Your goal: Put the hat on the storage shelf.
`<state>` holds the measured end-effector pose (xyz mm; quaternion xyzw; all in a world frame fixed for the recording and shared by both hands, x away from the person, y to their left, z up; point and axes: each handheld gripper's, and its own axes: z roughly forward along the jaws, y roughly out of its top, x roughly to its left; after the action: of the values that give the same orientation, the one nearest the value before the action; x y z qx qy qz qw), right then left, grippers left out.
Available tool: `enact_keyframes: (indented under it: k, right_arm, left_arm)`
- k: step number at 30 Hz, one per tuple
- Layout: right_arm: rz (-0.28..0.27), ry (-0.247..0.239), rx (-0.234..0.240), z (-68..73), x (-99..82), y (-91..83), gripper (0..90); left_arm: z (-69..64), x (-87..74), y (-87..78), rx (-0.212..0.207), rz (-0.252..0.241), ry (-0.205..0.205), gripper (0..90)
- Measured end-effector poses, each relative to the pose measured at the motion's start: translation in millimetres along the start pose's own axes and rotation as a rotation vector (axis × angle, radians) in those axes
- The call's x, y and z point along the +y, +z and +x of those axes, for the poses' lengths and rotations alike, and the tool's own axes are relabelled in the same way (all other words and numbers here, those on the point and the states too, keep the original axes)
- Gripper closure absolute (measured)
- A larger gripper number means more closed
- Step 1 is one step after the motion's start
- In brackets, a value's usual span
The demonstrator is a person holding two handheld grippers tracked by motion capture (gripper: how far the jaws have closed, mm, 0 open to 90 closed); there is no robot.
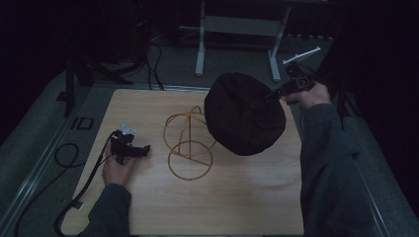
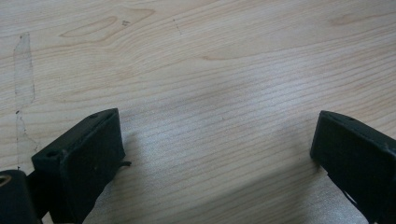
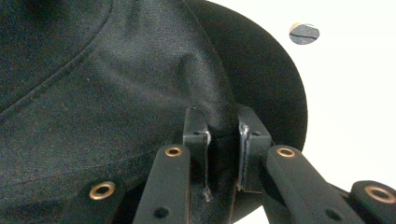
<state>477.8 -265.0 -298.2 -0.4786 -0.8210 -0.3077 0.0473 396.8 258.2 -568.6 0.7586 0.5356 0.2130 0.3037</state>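
In the high view a black hat (image 1: 244,113) hangs in the air right of centre, above the right part of the wooden bench (image 1: 237,202), held at its upper right edge by the right gripper (image 1: 276,94), which sits in the upper right of the frame in the person's right hand (image 1: 306,95). In the right gripper view the two black jaws are drawn narrow and pinch a fold of the hat's dark cloth (image 3: 140,84) between them at the lower middle of the frame, the fabric bunching up where they press. Just left of the hat in the high view, a wire hat stand (image 1: 190,143) of yellowish rings stands on the bench at the centre of the frame; the hat's lower left edge overlaps it in the picture. The left gripper (image 1: 143,149) lies low on the bench at the left of the frame, in the left hand (image 1: 116,168), well apart from the stand. In the left gripper view its jaws stand wide apart with bare wood between them.
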Motion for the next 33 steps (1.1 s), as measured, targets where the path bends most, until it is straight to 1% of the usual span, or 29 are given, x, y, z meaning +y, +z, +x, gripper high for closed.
enact_keyframes:
  k: [4,10,14,33]
  right_arm:
    - [-0.003,-0.002,0.004,2.9,2.4,1.8,77.5]
    - [-0.012,-0.010,0.024,8.4,7.8,3.5,77.4]
    - [-0.014,-0.009,0.026,11.2,10.8,4.4,77.4]
    - [-0.024,-0.014,0.044,19.2,18.9,4.7,77.4]
  left_arm:
    - [0.0,0.0,0.0,0.000,0.000,0.000,2.2]
    - [0.0,0.0,0.0,0.000,0.000,0.000,2.2]
    - [0.0,0.0,0.0,0.000,0.000,0.000,2.2]
    - [0.0,0.0,0.0,0.000,0.000,0.000,2.2]
